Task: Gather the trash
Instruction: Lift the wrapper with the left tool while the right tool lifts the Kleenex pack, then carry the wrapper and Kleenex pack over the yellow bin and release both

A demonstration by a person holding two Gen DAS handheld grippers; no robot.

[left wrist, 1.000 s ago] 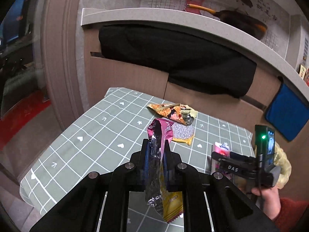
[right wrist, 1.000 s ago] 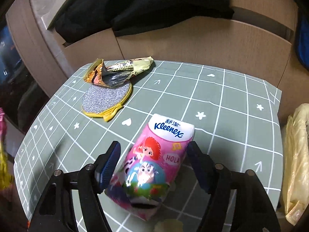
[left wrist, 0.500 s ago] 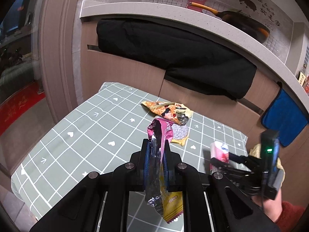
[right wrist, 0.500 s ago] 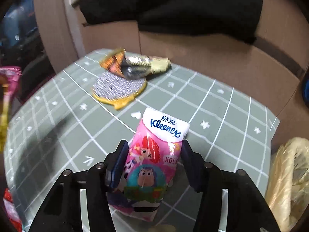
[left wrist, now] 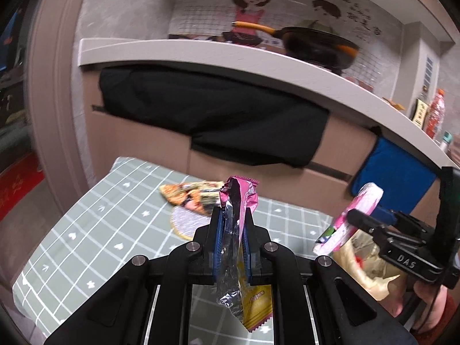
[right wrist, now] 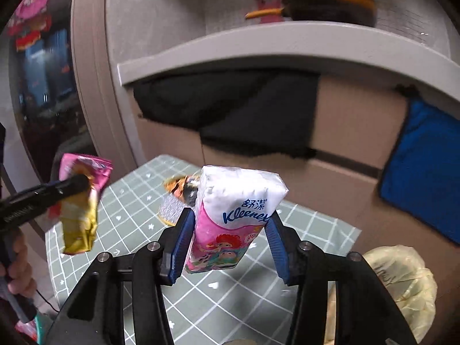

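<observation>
left gripper (left wrist: 232,224): fingers pressed tight on crumpled snack wrappers (left wrist: 234,230) — pink/silver foil plus a yellow one dangling below; held in the air above the table.
right gripper (right wrist: 228,230): jaws closing on a Kleenex tissue pack (right wrist: 230,218), blue pads against its sides; pack is off the table, tilted upright.
done: two pieces of trash in hand, both clear of the tabletop; neither is bagged yet.
left on table: orange snack wrapper (left wrist: 191,197) lying at the far side, overlapping a round silver scrubber pad (left wrist: 185,222) — can't tell if the pad counts as trash.
trash bag: yellow plastic bag (right wrist: 399,284) low at the right, just beyond the table edge, directly under the right gripper in the left view; likely drop spot, mouth not clearly visible.
edges: table (left wrist: 95,224) with grid cloth, near and right edges close to both grippers; cabinet front and countertop overhang behind.
open room: most of the cloth is bare; air between grippers free — path right and down to the bag looks unblocked.
</observation>
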